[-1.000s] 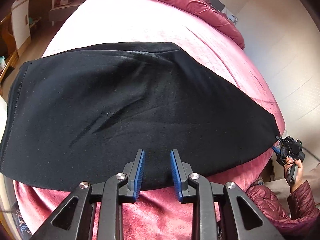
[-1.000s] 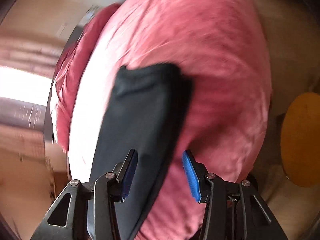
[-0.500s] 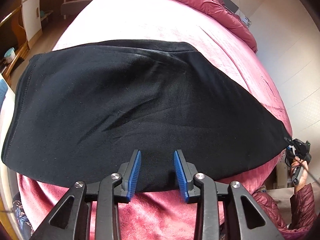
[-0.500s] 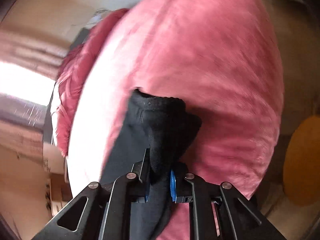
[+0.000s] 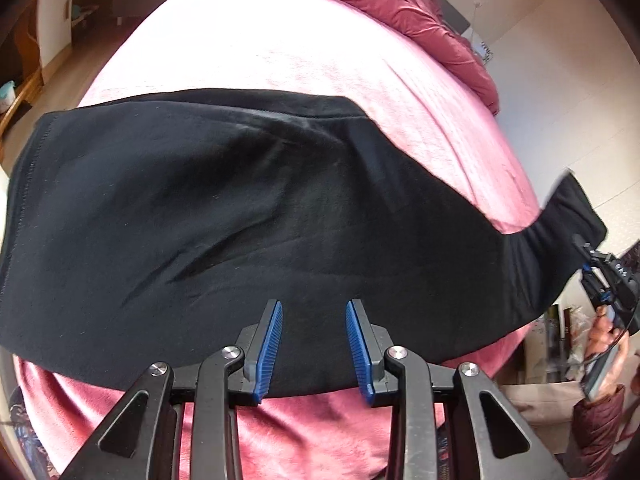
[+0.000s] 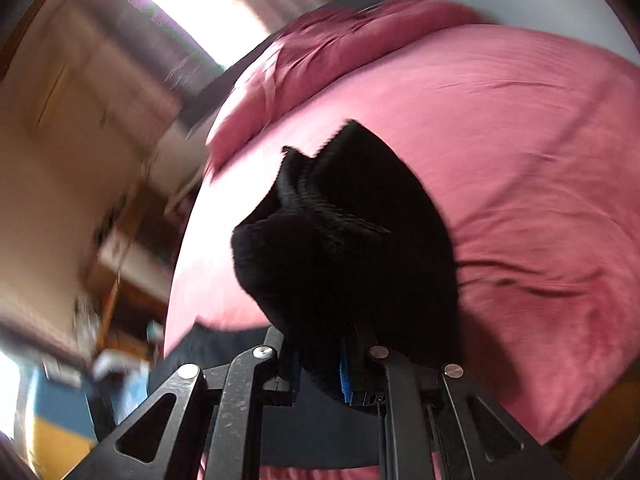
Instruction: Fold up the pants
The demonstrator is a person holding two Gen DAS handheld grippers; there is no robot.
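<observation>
The black pants [image 5: 248, 216] lie spread across the pink bed [image 5: 320, 60], already doubled leg on leg by the look of them, with the crosswise folds judged still to come. The right hand-held gripper [image 6: 320, 364] is pinching one end of the pants, bunched and raised off the bed. The left hand-held gripper [image 5: 314, 344] hovers over the near edge, jaws apart and closing, pressing nothing. The cloth looks soft, matte and thick; the bed cover is plush.
</observation>
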